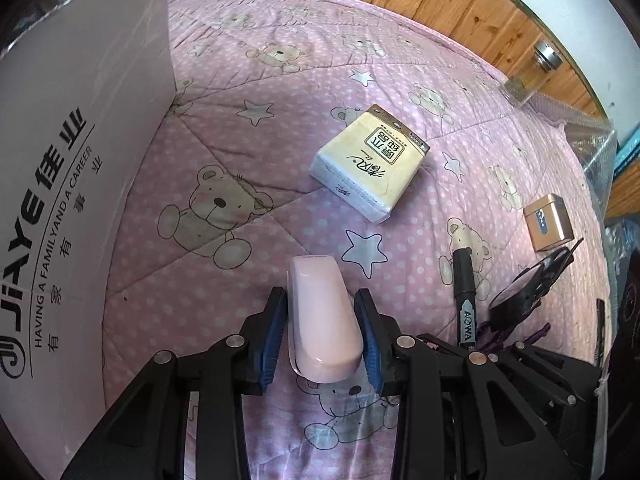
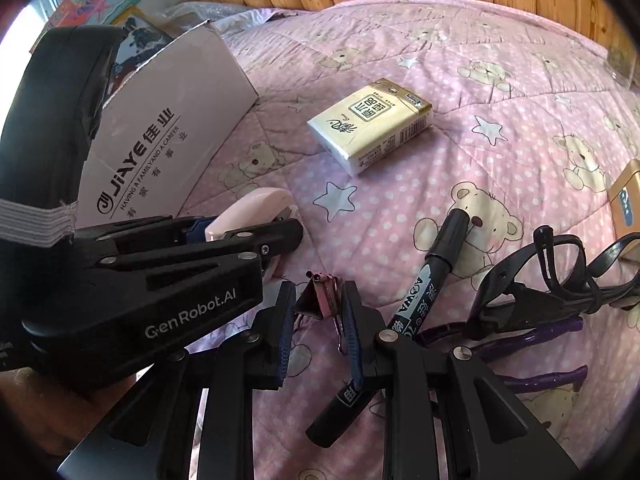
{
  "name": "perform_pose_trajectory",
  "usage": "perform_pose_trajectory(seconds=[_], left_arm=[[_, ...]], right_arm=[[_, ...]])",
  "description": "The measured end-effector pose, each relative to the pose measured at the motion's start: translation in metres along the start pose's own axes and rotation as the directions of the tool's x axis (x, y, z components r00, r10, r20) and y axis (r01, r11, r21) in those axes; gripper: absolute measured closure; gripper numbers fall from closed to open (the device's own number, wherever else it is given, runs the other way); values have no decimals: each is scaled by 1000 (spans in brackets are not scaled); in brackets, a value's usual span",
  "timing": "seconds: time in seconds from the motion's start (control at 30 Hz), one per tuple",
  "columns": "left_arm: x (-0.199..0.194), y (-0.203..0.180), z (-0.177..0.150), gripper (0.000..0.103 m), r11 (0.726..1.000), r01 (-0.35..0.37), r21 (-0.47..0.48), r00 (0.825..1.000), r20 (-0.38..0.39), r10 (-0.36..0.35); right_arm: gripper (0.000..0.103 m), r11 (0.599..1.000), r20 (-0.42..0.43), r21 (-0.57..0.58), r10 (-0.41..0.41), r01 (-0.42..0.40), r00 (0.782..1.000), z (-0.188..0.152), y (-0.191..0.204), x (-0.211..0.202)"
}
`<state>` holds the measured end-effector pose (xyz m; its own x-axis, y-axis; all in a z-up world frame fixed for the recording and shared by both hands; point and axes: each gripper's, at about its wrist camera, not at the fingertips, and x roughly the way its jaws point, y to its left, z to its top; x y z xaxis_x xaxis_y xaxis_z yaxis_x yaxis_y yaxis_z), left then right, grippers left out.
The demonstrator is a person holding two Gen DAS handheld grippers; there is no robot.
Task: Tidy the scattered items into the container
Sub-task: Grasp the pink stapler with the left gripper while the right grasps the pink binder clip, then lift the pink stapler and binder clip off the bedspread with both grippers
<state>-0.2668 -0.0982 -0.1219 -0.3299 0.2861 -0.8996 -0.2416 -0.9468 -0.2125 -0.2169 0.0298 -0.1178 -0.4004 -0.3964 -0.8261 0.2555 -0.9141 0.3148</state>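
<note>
1. Left gripper (image 1: 321, 308): my blue-padded fingers (image 1: 276, 332) are clenched on a pink stapler (image 1: 320, 312), which lies lengthwise between them just over the quilt, close to the near edge of the bed.
2. Right gripper (image 2: 318, 312): fingers (image 2: 353, 336) stand either side of a pink binder clip (image 2: 320, 296). I cannot tell whether they press it or only bracket it.
3. Container: a white cardboard box (image 1: 76, 184) printed "JIAYE", standing at the left side of the bed, its wall just beside the left gripper.
4. Bed: covered by a pink quilt (image 1: 280, 120) with white dots, bears and stars. Wooden panelling runs along the far edge.
5. Tissue pack (image 1: 368, 162): cream and gold, lying flat near the middle of the bed, well apart from both grippers.
6. Black marker (image 2: 432, 272): labelled "AOWA", lying at a slant just right of the right gripper, with its lower end under the right finger.
7. Glasses (image 2: 560, 272): black frame, near the right edge of the bed, beside the marker.
8. Purple-handled pliers (image 2: 536, 340): lying partly under the glasses.
9. Gold box (image 1: 548, 222): small, at the right edge of the bed, beyond the glasses.
</note>
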Motion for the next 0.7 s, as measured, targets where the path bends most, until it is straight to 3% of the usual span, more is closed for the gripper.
perform_pose_trajectory(seconds=[0.07, 0.43, 0.7], left_arm=[[0, -2, -3, 76, 999, -25, 41, 999, 26, 24], [-26, 21, -6, 76, 1000, 18, -8, 999, 51, -17], [-28, 32, -15, 76, 998, 40, -40, 999, 31, -39]], right_arm=[[77, 1000, 12, -22, -11, 11, 1000, -2, 0, -2], [73, 995, -20, -56, -79, 78, 997, -9, 4, -14], [64, 993, -35, -56, -104, 102, 994, -19, 12, -10]])
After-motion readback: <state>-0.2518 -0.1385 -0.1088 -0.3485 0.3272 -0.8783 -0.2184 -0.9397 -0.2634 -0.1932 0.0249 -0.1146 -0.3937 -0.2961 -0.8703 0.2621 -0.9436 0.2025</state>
